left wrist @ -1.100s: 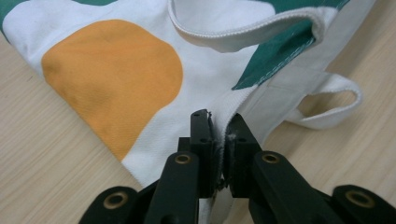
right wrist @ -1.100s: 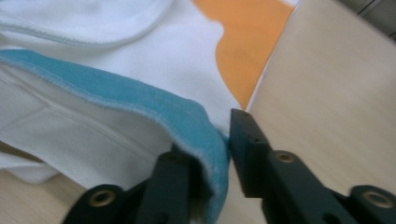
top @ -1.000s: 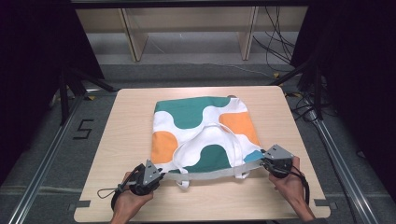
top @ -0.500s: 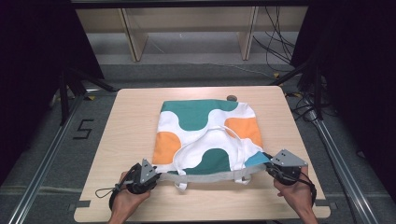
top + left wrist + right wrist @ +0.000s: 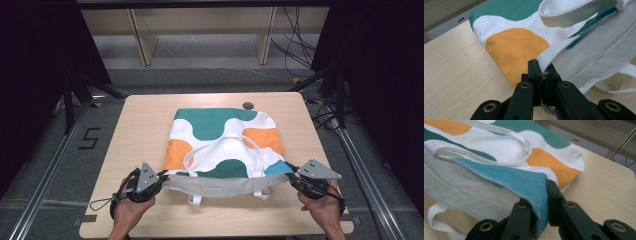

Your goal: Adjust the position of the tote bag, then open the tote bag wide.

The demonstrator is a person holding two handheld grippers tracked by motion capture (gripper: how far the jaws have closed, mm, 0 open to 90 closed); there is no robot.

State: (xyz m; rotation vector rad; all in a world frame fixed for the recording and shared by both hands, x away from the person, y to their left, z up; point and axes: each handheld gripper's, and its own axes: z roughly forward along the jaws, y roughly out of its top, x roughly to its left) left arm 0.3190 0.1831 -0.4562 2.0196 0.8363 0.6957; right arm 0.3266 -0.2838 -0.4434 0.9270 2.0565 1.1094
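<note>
A tote bag [image 5: 225,135] with green, orange and white patches lies flat on the wooden table [image 5: 145,120], mouth toward me. My left gripper [image 5: 162,176] is shut on the left corner of the bag's rim; its jaws have just been closing on the white webbing edge [image 5: 549,56]. My right gripper [image 5: 292,177] is shut on the right corner, where a blue fold [image 5: 524,180] sits between the jaws. The pale near rim [image 5: 225,186] stretches between both grippers, lifted slightly. One white handle [image 5: 220,147] lies on the bag and another [image 5: 195,200] hangs below the rim.
A small dark round spot [image 5: 248,105] sits at the table's far edge. Wooden shelf legs [image 5: 142,42] stand beyond the table, and cables [image 5: 300,45] lie on the floor at the far right. Metal rails [image 5: 50,170] run along both sides.
Both grippers have risen a little and drawn the bag's near rim toward me and taut. The right gripper has shifted outward to the right. The bag has slid slightly nearer.
</note>
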